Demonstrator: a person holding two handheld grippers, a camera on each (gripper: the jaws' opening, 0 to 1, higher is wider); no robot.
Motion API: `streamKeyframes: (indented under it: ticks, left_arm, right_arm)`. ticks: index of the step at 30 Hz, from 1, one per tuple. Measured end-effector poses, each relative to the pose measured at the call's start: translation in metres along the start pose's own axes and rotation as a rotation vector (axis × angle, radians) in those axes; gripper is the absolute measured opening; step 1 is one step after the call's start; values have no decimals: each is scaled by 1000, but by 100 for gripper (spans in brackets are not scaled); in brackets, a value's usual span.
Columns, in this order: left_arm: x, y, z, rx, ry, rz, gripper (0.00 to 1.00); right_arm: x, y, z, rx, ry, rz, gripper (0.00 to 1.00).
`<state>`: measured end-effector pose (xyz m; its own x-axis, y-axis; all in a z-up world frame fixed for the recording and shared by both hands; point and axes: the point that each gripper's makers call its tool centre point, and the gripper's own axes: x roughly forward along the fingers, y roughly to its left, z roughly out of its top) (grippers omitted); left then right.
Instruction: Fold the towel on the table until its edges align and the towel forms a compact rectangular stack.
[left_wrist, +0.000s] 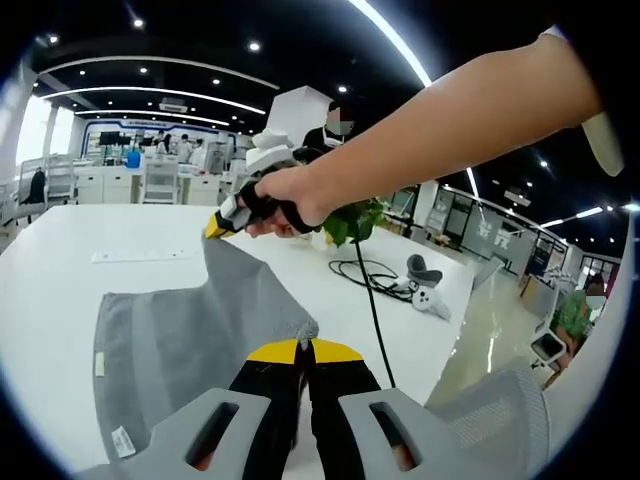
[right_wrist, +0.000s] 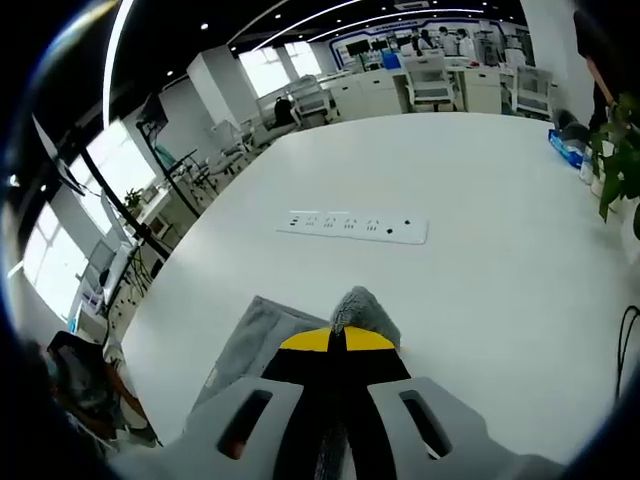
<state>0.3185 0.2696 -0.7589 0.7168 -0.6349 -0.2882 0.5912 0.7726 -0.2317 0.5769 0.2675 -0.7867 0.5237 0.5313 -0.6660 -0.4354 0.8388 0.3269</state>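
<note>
Item: grey towel (left_wrist: 190, 335), partly lifted off the white desk (left_wrist: 60, 270), mid-fold. Left tool (left_wrist: 303, 352): jaws clenched on one towel corner, cloth bunched at the yellow tips. Right tool (right_wrist: 338, 342): jaws clenched on another corner, the fabric peak rising just past its tips; in the left gripper view it is held by a hand (left_wrist: 285, 200), raising the far corner above the desk. Handling, as judged: carry both corners level and together, lay them onto the opposite edge, keep tension even so the edges match. Also present: power strip (right_wrist: 352, 226), black cable (left_wrist: 372, 285), potted plant (left_wrist: 352, 218).
</note>
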Motion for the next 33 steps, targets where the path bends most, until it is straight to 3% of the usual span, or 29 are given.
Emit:
streamKeyframes:
  ticks: [19, 27, 33]
  left_arm:
    - [-33, 29, 2, -34, -37, 119, 2]
    - [-41, 36, -5, -36, -25, 155, 2]
    - [-46, 45, -16, -33, 15, 188, 2]
  right_arm:
    - [12, 44, 17, -53, -51, 52, 0]
    - [20, 56, 20, -65, -63, 55, 0]
    - [27, 66, 19, -88, -71, 50, 0]
